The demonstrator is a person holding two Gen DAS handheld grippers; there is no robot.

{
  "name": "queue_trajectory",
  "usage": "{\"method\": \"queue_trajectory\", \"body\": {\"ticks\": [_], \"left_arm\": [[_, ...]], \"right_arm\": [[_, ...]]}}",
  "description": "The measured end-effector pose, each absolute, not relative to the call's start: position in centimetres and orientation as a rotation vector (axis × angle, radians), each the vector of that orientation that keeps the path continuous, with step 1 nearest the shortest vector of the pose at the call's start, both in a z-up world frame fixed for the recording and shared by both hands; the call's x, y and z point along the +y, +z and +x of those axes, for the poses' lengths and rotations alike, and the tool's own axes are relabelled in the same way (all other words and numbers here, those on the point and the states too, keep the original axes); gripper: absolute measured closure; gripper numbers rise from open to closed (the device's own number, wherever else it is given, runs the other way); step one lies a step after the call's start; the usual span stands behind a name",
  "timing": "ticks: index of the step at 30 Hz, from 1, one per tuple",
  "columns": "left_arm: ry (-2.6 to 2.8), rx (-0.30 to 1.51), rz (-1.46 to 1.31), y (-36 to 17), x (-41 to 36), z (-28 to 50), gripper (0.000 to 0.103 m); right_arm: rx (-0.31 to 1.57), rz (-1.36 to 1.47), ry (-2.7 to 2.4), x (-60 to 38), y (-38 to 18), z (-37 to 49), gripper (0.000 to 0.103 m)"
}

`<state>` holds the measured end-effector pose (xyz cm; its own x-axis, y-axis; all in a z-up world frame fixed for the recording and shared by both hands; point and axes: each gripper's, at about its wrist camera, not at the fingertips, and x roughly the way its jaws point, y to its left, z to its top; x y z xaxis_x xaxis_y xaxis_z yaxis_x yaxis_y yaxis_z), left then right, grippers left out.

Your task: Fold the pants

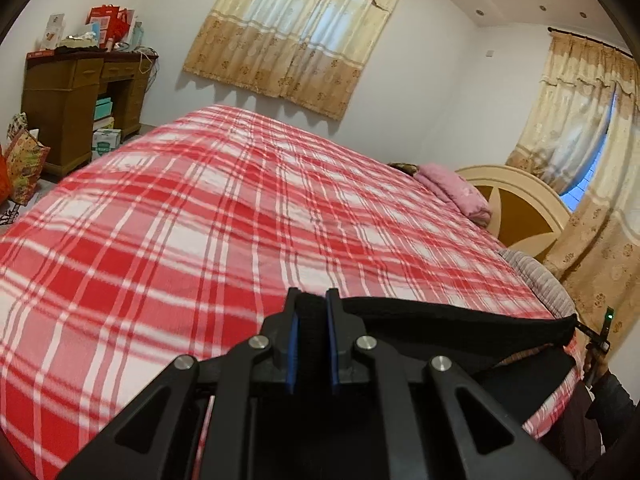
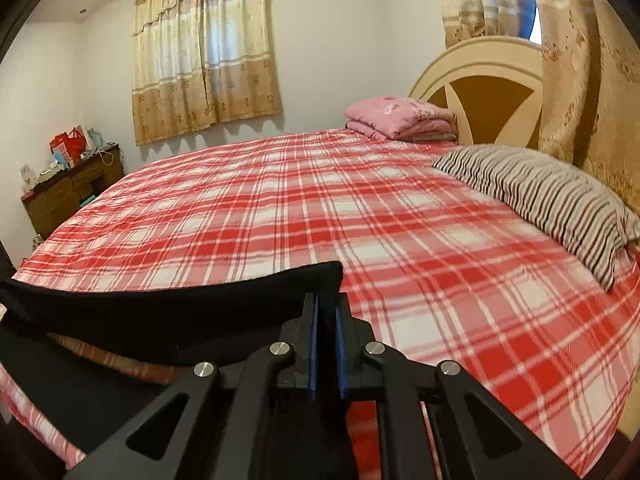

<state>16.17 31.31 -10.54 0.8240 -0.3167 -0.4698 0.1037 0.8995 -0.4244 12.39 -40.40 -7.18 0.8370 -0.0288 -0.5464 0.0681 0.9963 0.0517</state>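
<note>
The black pants hang stretched between my two grippers above the near edge of the bed. My left gripper is shut on one end of the waistband, with black cloth between its blue pads. The band runs right toward my right gripper, seen small at the edge. In the right wrist view my right gripper is shut on the other end of the pants, which stretch away to the left. The lower part of the pants hangs below the band, mostly hidden.
The bed carries a red and white plaid sheet. A striped pillow and a folded pink blanket lie near the headboard. A wooden desk with boxes stands at the far left wall.
</note>
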Motion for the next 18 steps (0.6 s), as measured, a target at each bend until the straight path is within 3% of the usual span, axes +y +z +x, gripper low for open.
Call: {"method": "queue_trajectory", "body": {"ticks": [18], "left_arm": [[-0.296, 0.599, -0.352, -15.1, 31.8, 11.1, 0.09]], "right_arm": [[0.683, 0.093, -0.082, -42.5, -11.4, 8.4, 0.096]]}}
